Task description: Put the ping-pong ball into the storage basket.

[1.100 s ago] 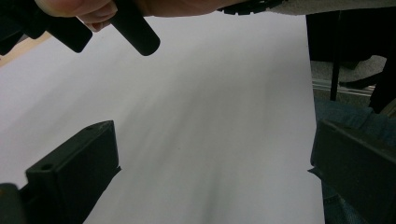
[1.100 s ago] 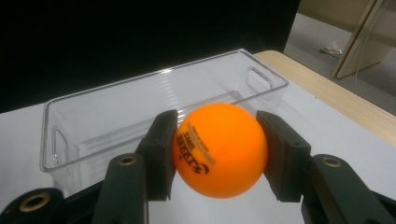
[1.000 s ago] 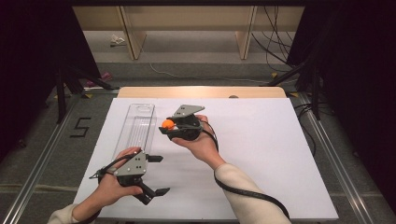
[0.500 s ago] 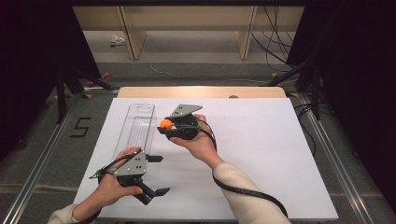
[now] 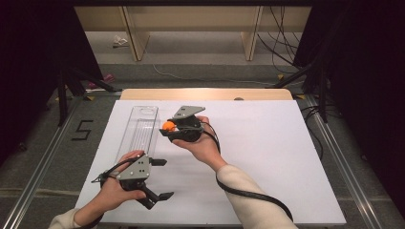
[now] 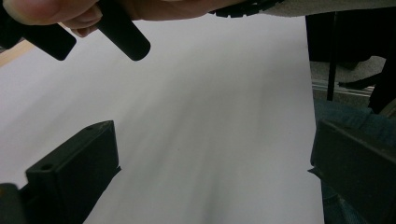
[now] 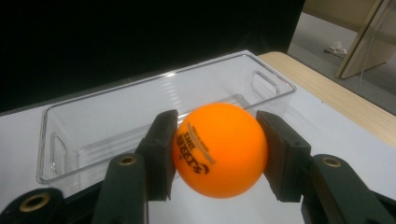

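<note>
White paper covers the table [image 5: 267,157], with dark curtains to either side and bare floor beyond. The right gripper [image 5: 168,128] pinches an orange ball [image 7: 219,149] between its jaws, which press on opposite sides of it (the printed lettering faces the camera). The ball hangs just beside the long clear plastic bin [image 5: 141,129], near its right wall and not yet over the opening. The left gripper [image 5: 160,179] rests near the table's front edge with its jaws spread wide and nothing between them, well apart from the bin.

The likely trouble is the release. A smooth, light ball let go from any height may bounce off the bin's hard bottom and hop out, or strike the rim and roll across the paper. The bin itself is unsteadied, so a nudge from the jaws could slide it.
</note>
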Available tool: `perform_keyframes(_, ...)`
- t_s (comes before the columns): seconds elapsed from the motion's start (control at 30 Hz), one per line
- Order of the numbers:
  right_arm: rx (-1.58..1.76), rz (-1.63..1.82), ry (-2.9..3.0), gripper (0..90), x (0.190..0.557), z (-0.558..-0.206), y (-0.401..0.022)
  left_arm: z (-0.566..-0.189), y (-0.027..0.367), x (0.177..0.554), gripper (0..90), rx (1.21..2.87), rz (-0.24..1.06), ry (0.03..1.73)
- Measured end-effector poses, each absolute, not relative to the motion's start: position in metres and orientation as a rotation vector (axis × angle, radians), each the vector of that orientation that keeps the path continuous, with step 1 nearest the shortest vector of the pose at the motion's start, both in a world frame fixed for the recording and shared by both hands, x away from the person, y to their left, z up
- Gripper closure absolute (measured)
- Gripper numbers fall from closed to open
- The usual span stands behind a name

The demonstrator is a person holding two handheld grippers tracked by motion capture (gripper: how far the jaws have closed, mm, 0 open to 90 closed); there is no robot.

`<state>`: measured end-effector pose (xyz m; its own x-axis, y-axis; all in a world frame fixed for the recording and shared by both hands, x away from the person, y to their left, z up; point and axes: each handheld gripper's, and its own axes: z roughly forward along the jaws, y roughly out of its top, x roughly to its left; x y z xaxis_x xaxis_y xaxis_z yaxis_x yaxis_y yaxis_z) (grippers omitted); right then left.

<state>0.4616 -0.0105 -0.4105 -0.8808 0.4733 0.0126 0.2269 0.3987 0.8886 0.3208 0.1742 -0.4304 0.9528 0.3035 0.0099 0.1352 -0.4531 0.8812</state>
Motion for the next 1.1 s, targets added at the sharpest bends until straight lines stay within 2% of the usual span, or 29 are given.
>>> perform_keyframes(1.1, 0.591, 1.479, 2.429, 51.6, 0.466, -0.407, 0.004, -0.43, 0.174, 0.321, 0.8, 2.051, 0.205, 0.304)
